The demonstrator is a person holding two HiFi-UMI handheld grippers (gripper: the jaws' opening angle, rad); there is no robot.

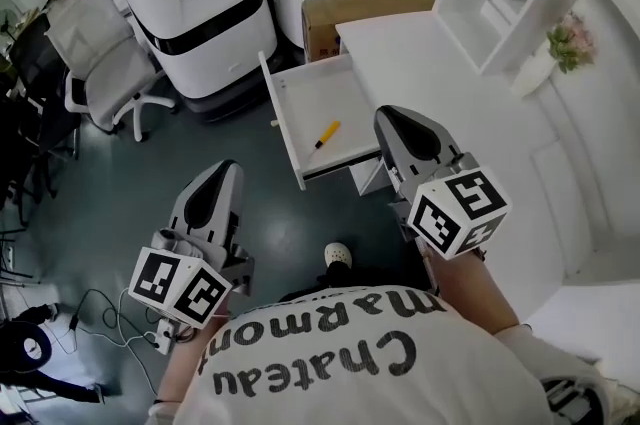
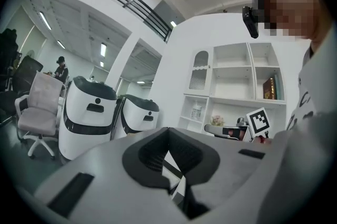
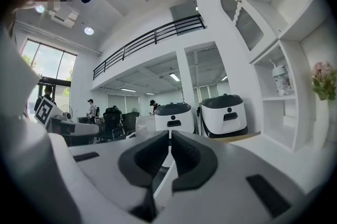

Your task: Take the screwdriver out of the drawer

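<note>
Screwdriver (image 1: 327, 133) lies loose in the pulled-out drawer (image 1: 283, 118) – reachable from above; left gripper (image 1: 221, 171) & right gripper (image 1: 399, 119) both closed w/ nothing held, hanging short of it

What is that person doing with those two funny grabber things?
A person is holding a left gripper and a right gripper, one in each hand, in front of a white desk. The desk's drawer is pulled open, and a yellow screwdriver lies inside it. Both grippers are shut and empty, and neither touches the screwdriver. The right one is nearer the drawer. The job is to lift the screwdriver out, and that has not happened yet.
</note>
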